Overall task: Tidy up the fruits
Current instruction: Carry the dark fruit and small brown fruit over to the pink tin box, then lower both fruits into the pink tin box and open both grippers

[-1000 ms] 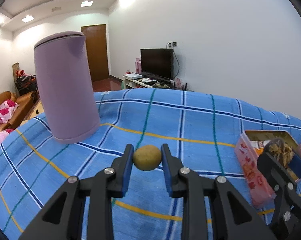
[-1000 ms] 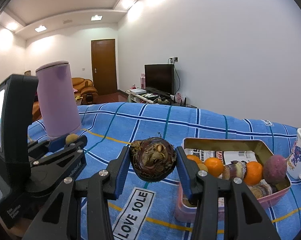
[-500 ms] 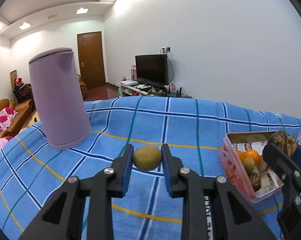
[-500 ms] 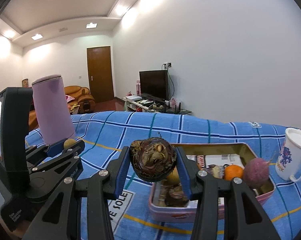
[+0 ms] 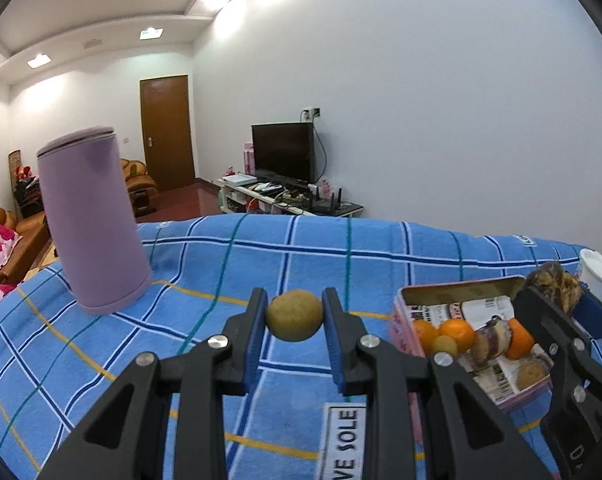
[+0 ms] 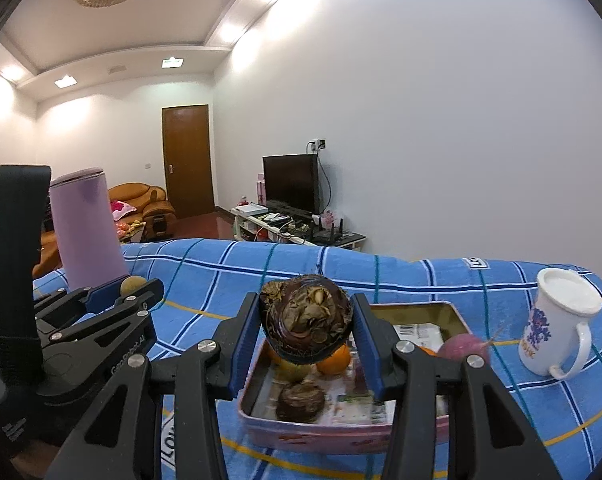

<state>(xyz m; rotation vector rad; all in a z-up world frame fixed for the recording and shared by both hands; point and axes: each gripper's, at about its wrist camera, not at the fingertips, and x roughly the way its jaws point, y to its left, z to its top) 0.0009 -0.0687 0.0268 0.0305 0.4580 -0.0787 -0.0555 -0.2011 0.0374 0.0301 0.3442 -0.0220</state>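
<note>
My left gripper (image 5: pixel 295 316) is shut on a small yellow-brown fruit (image 5: pixel 294 315), held above the blue checked cloth, left of the pink tin (image 5: pixel 401 322). My right gripper (image 6: pixel 307 326) is shut on a dark brown scaly fruit (image 6: pixel 307 325), held over the near left part of the pink tin (image 6: pixel 301 430). The tin holds oranges (image 6: pixel 335 358), another dark fruit (image 6: pixel 301 402), a purple round fruit (image 6: pixel 459 350) and printed paper. The right gripper with its fruit shows at the right edge of the left wrist view (image 5: pixel 555 286).
A tall purple cylinder (image 5: pixel 91 220) stands at the back left of the cloth. A white mug (image 6: pixel 557 326) with a blue print stands right of the tin. The left gripper body (image 6: pixel 81 332) is close on the right gripper's left.
Both grippers have moved to the right and risen a little, each still holding its fruit. The right gripper now hangs over the tin instead of left of it.
</note>
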